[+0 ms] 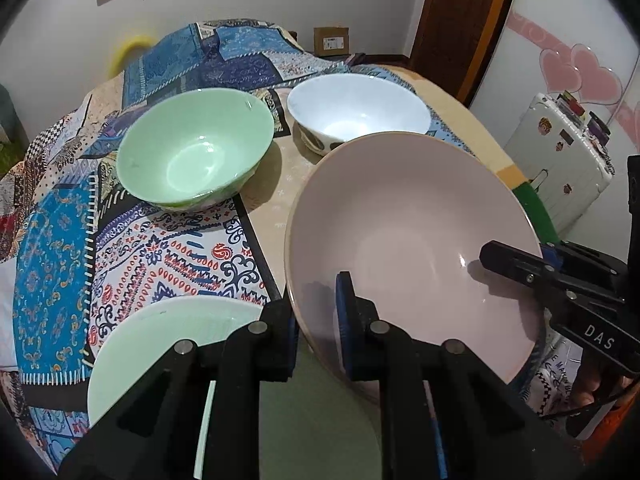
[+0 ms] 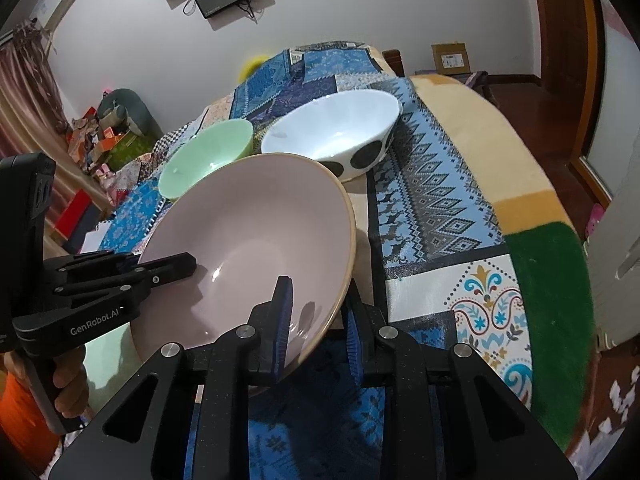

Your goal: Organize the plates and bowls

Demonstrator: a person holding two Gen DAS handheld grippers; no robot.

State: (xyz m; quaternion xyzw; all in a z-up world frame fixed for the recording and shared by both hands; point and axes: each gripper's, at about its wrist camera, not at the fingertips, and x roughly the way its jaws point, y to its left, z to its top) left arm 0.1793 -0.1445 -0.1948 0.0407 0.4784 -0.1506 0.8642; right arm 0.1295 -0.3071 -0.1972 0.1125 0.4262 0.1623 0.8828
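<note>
A large pink bowl (image 1: 400, 232) (image 2: 248, 232) is held tilted above the patterned cloth, gripped from two sides. My left gripper (image 1: 316, 320) is shut on its near-left rim, one pad inside and one outside. My right gripper (image 2: 318, 314) is shut on the opposite rim and shows in the left wrist view as a black finger (image 1: 508, 260) inside the bowl. Behind stand a green bowl (image 1: 192, 152) (image 2: 208, 156) and a white bowl with black dots (image 1: 360, 112) (image 2: 332, 128). A pale green plate (image 1: 168, 340) lies under my left gripper.
The table wears a patchwork cloth (image 1: 60, 240) (image 2: 432, 184) that hangs over its edges. A white fridge (image 1: 560, 160) stands to the right, a cardboard box (image 1: 331, 40) by the far wall. A person's hand (image 2: 68, 392) holds the left gripper's handle.
</note>
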